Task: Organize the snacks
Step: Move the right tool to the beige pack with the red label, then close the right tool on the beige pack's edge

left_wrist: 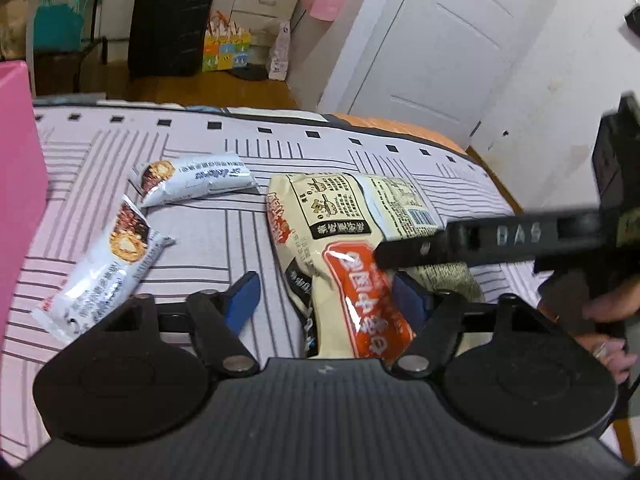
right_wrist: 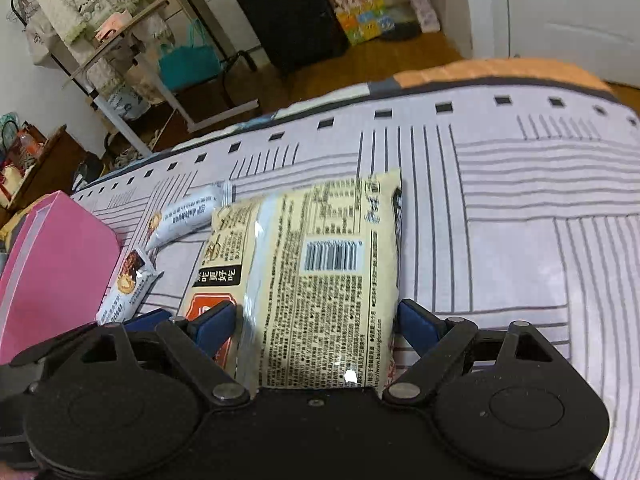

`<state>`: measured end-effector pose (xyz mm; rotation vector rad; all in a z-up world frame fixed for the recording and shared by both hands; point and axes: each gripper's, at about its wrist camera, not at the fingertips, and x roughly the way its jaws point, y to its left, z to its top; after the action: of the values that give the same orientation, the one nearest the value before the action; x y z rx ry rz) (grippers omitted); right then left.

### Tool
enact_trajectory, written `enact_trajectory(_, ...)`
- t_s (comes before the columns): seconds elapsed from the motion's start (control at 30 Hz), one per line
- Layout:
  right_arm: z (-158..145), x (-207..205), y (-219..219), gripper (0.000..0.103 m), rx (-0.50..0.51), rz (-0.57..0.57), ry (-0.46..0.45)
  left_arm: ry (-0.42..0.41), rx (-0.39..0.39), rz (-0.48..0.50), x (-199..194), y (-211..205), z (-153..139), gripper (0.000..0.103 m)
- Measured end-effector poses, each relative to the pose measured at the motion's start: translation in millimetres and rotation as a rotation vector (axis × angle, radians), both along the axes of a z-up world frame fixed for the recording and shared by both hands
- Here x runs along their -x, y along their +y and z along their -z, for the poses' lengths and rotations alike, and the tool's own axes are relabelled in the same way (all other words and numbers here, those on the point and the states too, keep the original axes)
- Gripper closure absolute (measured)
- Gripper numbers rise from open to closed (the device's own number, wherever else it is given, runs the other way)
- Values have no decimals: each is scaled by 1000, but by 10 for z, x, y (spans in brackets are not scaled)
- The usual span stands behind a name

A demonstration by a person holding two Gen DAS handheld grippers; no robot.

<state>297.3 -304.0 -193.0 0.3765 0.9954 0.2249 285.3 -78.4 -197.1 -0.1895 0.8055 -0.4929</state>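
Observation:
A cream noodle packet with an orange label (left_wrist: 340, 256) lies on the striped bed sheet; it also shows in the right wrist view (right_wrist: 320, 272). My left gripper (left_wrist: 328, 292) is open, its blue pads either side of the packet's near end. My right gripper (right_wrist: 316, 320) is open around the packet, pads at its edges; it reaches in from the right in the left wrist view (left_wrist: 480, 240). Two white snack bars (left_wrist: 192, 180) (left_wrist: 108, 264) lie to the left, also in the right wrist view (right_wrist: 188, 212) (right_wrist: 128, 284).
A pink box (right_wrist: 52, 272) stands on the bed at the left, next to the snack bars; its wall shows in the left wrist view (left_wrist: 16, 184). Beyond the bed's far edge are a black suitcase (left_wrist: 172, 20), bags and a white door (left_wrist: 440, 32).

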Motion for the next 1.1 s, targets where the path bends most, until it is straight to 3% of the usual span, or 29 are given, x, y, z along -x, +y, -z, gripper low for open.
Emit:
enact_trajectory(0.07, -3, 0, -31, 11, -30, 7, 12, 31, 48, -5, -59, 23, 43, 57)
enact_trajectory(0.17, 29, -31, -25, 11, -43, 13, 26, 66, 93, 6, -96, 21, 124, 63)
enact_trajectory(0.33, -10, -28, 138, 13, 59, -27, 10, 80, 93, 39, -79, -30, 146, 64)
enact_trajectory(0.47, -24, -56, 125, 12, 47, -14, 56, 20, 1, 63, 52, -145, 78, 64)
enact_trajectory(1.1, -192, 152, 235, 17, 91, -13, 124, 94, -33, 101, 288, -157, -95, 63)
